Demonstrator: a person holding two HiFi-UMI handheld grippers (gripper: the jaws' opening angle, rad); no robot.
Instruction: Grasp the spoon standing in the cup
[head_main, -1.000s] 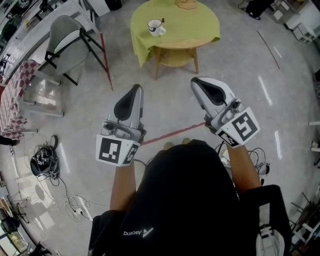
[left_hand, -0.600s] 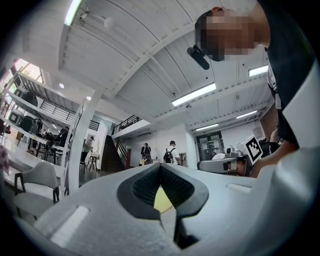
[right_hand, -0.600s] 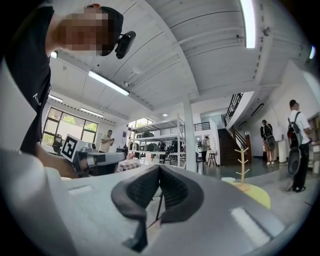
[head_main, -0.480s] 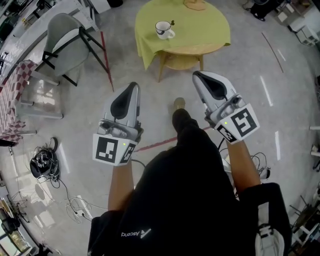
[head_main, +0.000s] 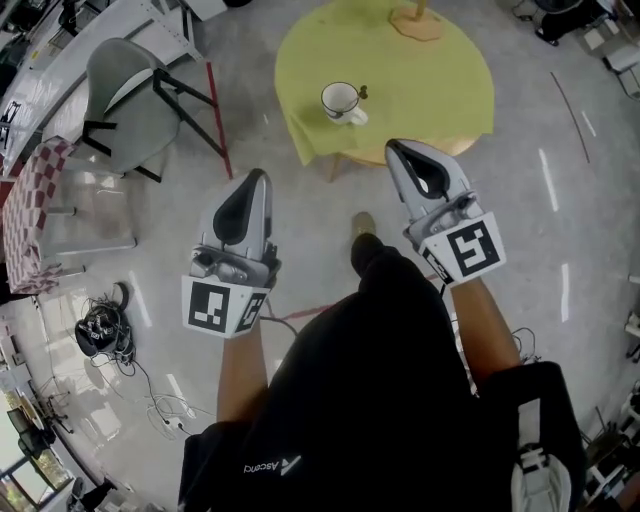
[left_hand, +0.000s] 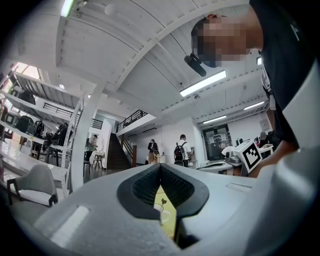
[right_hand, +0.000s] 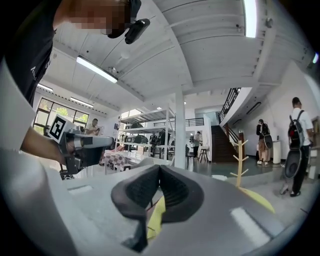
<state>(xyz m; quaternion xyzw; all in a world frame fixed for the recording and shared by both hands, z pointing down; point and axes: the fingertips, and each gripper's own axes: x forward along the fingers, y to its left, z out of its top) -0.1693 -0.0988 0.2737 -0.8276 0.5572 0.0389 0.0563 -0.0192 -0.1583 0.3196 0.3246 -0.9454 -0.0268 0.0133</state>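
Observation:
A white cup (head_main: 341, 100) stands on a round table under a yellow-green cloth (head_main: 430, 85), near its left front edge. A dark-handled spoon (head_main: 360, 93) stands in the cup and leans right. Both grippers are held in the air short of the table, with nothing in them. My left gripper (head_main: 256, 178) is shut and lies left of and nearer than the cup. My right gripper (head_main: 396, 149) is shut, its tip at the table's near edge, right of the cup. In the left gripper view the cup (left_hand: 163, 216) and spoon (left_hand: 163, 202) show below the closed jaw tips (left_hand: 160, 166).
A wooden stand (head_main: 418, 18) sits at the table's far side. A grey folding chair (head_main: 130, 95) and a checkered cloth (head_main: 28, 215) are at the left. Cables (head_main: 100, 330) lie on the floor. My shoe (head_main: 362, 228) is in front of the table. People stand far off.
The table and cup have drawn closer and lower in the head view as the person stepped forward. Both grippers stayed shut and level in front.

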